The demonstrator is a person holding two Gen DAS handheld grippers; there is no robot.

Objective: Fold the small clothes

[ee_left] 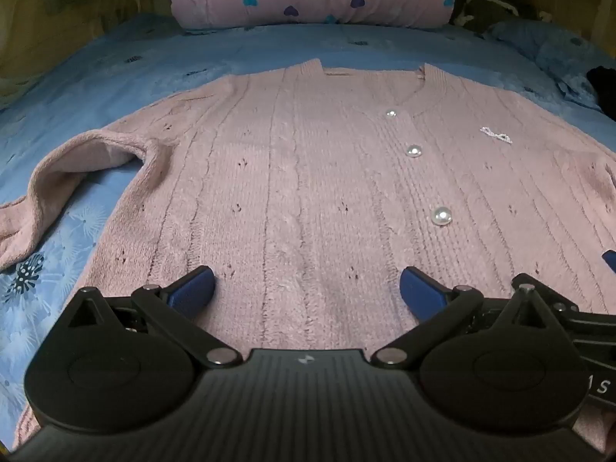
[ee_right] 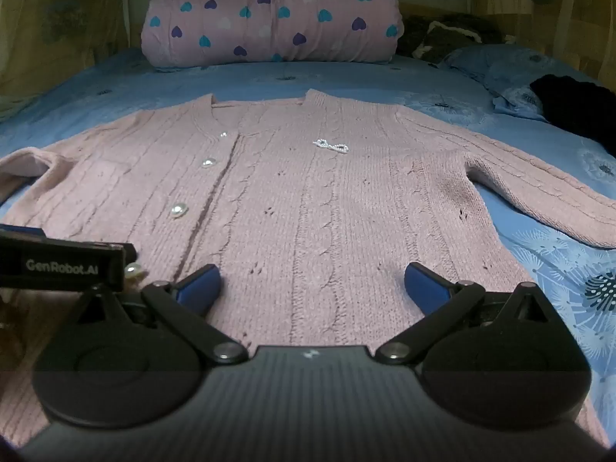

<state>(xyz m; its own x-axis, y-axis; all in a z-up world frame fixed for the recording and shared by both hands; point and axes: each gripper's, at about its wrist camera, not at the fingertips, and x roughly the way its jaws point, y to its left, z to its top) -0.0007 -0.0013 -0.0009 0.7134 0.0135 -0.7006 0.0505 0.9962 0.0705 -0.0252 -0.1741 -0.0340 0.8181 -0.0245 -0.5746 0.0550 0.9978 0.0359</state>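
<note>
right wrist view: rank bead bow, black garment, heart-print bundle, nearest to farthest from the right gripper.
From the right gripper, jaws open over the cardigan hem:
1. Bead bow, on the cardigan chest, just right of the button line.
2. Black garment, far right on the bed.
3. Heart-print bundle, at the head of the bed, centre-left.

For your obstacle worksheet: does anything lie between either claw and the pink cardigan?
Nothing visible does. The left claw and right claw both stand open directly over the pink cardigan, spread flat on the blue bedsheet.
</note>
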